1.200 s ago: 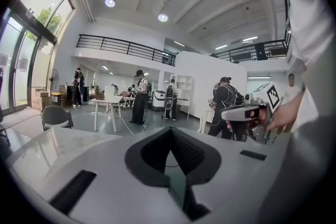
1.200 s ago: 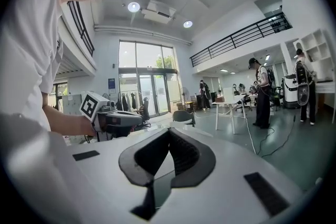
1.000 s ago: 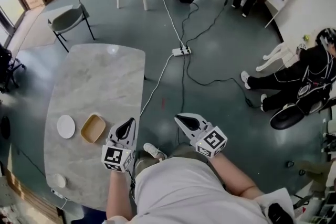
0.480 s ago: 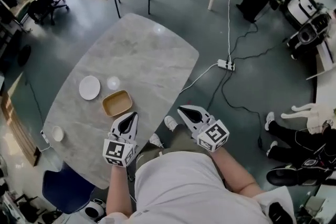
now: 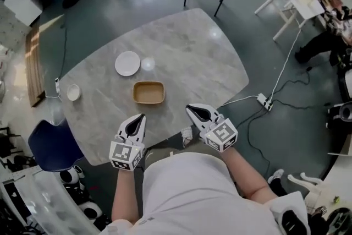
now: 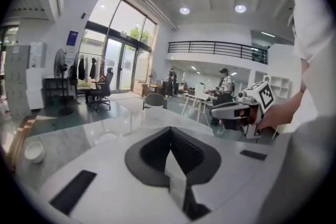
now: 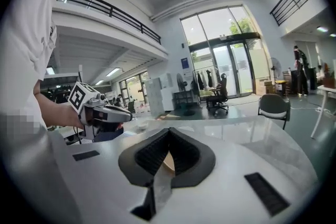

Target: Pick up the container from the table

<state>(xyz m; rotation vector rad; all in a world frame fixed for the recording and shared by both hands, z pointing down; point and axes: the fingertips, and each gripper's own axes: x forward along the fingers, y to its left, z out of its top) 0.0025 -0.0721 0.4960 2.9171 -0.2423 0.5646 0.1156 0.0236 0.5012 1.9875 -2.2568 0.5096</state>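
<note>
Head view: the person stands at the near edge of a marble table (image 5: 187, 41), a gripper in each hand held side by side in front of the body, both aimed across the tabletop. The container (image 5: 148, 92), a shallow tan rectangular tray, lies open side up on the table just beyond the two grippers and roughly between their lines of aim, apart from both; nothing rests in it or on it. The left gripper (image 5: 139, 118) hangs over the table's near edge, while the right gripper (image 5: 190, 109) sits beside that edge, to the right of the container. The left gripper view shows its two dark ribbed jaws pressed together with nothing between them. The right gripper view shows the same closed, empty pair, with a sliver of the tan tray visible past the tips. This pairing reads as an approach posture: the task is not yet begun, and the jaws would have to spread before either could take a wall of the tray. A white plate (image 5: 127, 63) and a small clear round object (image 5: 147, 64) lie just beyond the container, and a small white bowl (image 5: 73, 92) stands well to its left, so the near long wall looks the least obstructed place to grip. A blue chair (image 5: 52, 143) stands at the table's left corner.
</note>
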